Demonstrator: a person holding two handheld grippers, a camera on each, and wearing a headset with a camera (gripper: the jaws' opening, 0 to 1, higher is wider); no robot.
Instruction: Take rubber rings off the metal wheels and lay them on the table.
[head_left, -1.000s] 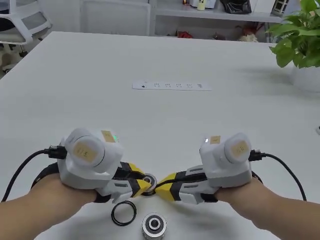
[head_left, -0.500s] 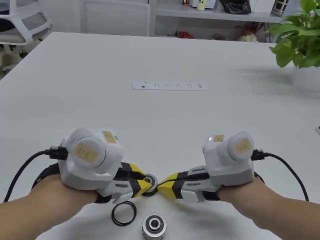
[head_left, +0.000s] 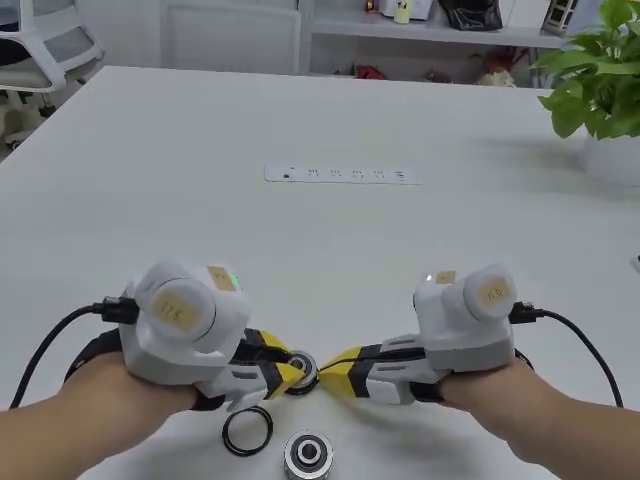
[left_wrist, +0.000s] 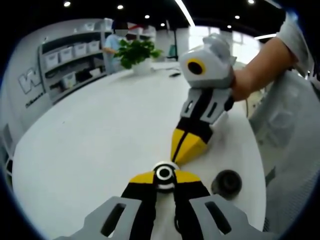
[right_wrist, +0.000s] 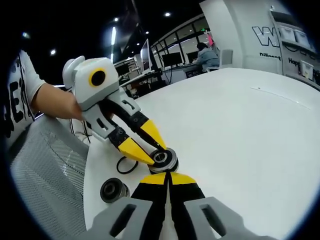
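Observation:
A small metal wheel (head_left: 302, 368) with a black rubber ring on its rim is held just above the table, and my left gripper (head_left: 288, 373) is shut on it. In the left gripper view the wheel (left_wrist: 164, 173) sits between the yellow tips. My right gripper (head_left: 336, 367) comes in from the right, its jaws pressed together at the wheel's edge (right_wrist: 164, 159), pinching the ring there. A loose black rubber ring (head_left: 247, 430) lies on the table (head_left: 330, 250) near me. A second metal wheel (head_left: 308, 452) stands beside it.
A white power strip (head_left: 341, 173) lies across the middle of the table. A potted plant (head_left: 598, 70) stands at the far right corner. Shelves run behind the table and an office chair (head_left: 45, 45) stands at the far left.
Both grippers have drifted slightly toward me with the wheel between them, the right one also a little to the right. The loose ring and second wheel have not moved.

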